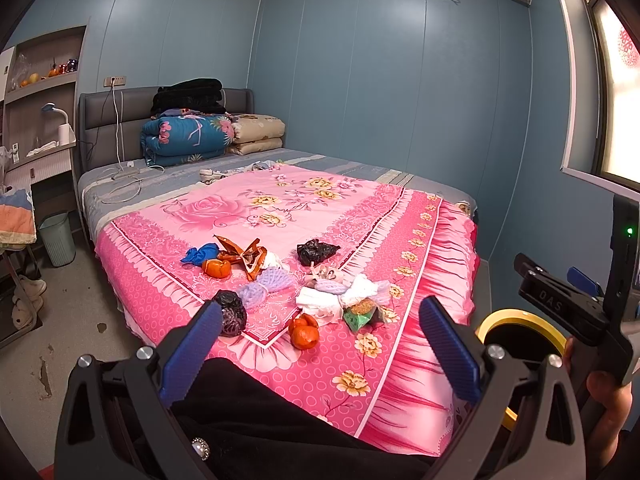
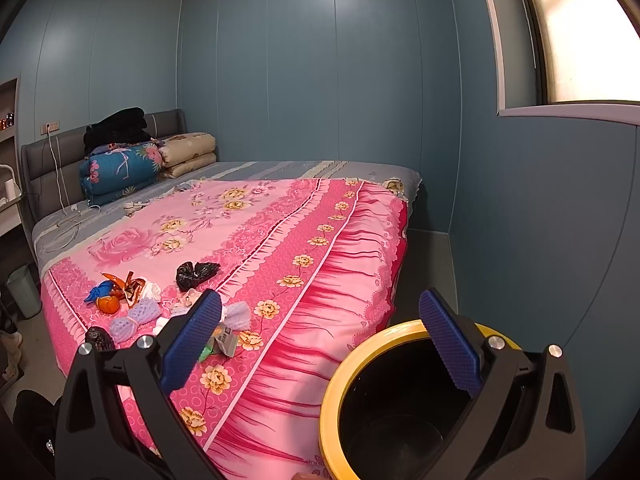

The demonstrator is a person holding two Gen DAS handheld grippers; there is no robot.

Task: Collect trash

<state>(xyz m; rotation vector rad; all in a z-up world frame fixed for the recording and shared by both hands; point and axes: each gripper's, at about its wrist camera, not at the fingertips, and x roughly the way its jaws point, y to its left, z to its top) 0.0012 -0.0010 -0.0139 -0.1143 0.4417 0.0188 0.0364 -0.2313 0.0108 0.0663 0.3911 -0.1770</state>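
A bedroom, seen from the foot corner of a bed (image 1: pixel 400 208) under a pink floral cover. Both handheld claws are spread wide and empty: the left gripper (image 1: pixel 320 356) hangs over the near edge of the bed, the right gripper (image 2: pixel 320 350) over the bed's right side, above a black bin (image 2: pixel 384 420) with a yellow rim that stands on the floor just beside the bed. The trash (image 1: pixel 288 284) lies in a loose cluster on the cover near the foot: crumpled black bags, orange peel, foam fruit nets, tissues, a blue scrap, a small green carton. Nothing looks collected yet, so this seems the opening reach. The next move likely calls for lowering a claw onto the nearest piece, clenching, then carrying it right to the bin. The air above the bed is open; the bed's edge and the bin's rim are what to clear.
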